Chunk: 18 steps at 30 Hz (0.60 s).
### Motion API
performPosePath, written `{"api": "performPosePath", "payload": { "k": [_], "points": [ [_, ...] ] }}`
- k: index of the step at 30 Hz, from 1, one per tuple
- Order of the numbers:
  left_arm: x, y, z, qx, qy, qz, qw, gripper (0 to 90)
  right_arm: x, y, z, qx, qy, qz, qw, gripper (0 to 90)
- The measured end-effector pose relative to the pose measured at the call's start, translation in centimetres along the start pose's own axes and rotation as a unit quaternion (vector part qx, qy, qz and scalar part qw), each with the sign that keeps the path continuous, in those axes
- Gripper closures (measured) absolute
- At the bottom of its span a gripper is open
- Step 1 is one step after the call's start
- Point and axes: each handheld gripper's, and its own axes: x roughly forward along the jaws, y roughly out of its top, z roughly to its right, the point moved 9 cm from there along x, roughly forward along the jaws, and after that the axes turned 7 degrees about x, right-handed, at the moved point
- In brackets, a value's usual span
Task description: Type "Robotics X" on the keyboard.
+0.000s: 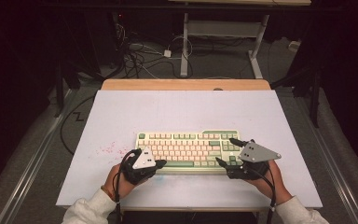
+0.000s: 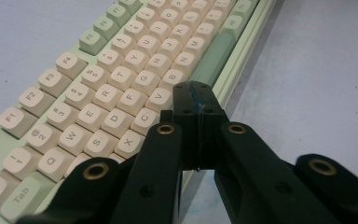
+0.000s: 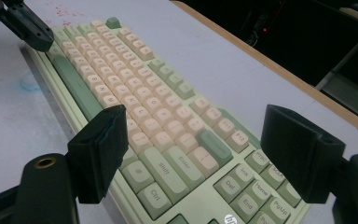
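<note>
Keyboard (image 1: 189, 150), pale green case with cream and green keys, lies flat on the bench (image 1: 168, 112), in the near half, about centred left to right, long side running left-right. Bench top is pale lilac-grey with a wooden strip along the far edge; red speckles (image 1: 108, 149) on the surface just left of the keyboard.

Left claw (image 1: 161, 163) sits at the keyboard's near-left corner, tips over the near edge by the bottom key row. In the left gripper view the left claw (image 2: 198, 100) has its jaws pressed together, nothing between them, tips just above the keyboard's near edge beside the V and B keys and the green spacebar (image 2: 213, 59). Cannot tell whether the tips touch the case.

Right claw (image 1: 227, 151) is at the keyboard's right end, over the navigation keys. In the right gripper view the right claw (image 3: 198, 140) is spread wide, jaws straddling the right part of the keyboard (image 3: 158, 121): one jaw near the Shift/Ctrl side at the near edge, the other over the far-right corner. Nothing pinched; Enter and Shift keys show between the jaws. Left claw (image 3: 32, 28) appears far off at the other end in this view.

Each hand grips its tool from the near edge, white sleeves visible. Floor beyond the bench has cables (image 1: 140, 56) and a white table frame (image 1: 223, 32).
</note>
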Motion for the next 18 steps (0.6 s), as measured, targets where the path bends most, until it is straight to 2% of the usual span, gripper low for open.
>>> {"api": "performPosePath", "payload": {
  "k": [8, 12, 17, 18],
  "points": [
    [1.4, -0.3, -0.9, 0.001, 0.014, -0.023, 0.9996, 87.7, 0.1, -0.1, -0.1, -0.001, 0.002, -0.003, 1.0, 23.8],
    [1.9, -0.6, -1.0, 0.005, 0.016, -0.034, 0.9993, 87.6, 0.2, -0.2, -0.2, -0.002, 0.003, -0.004, 1.0, 23.8],
    [1.9, -0.6, -1.1, 0.005, 0.017, -0.035, 0.9992, 87.6, 0.1, -0.2, -0.2, -0.002, 0.003, -0.003, 1.0, 23.9],
    [2.0, -0.7, -1.1, 0.011, 0.015, -0.042, 0.9989, 87.6, 0.1, -0.2, -0.1, -0.002, 0.002, -0.004, 1.0, 24.0]
  ]
}}
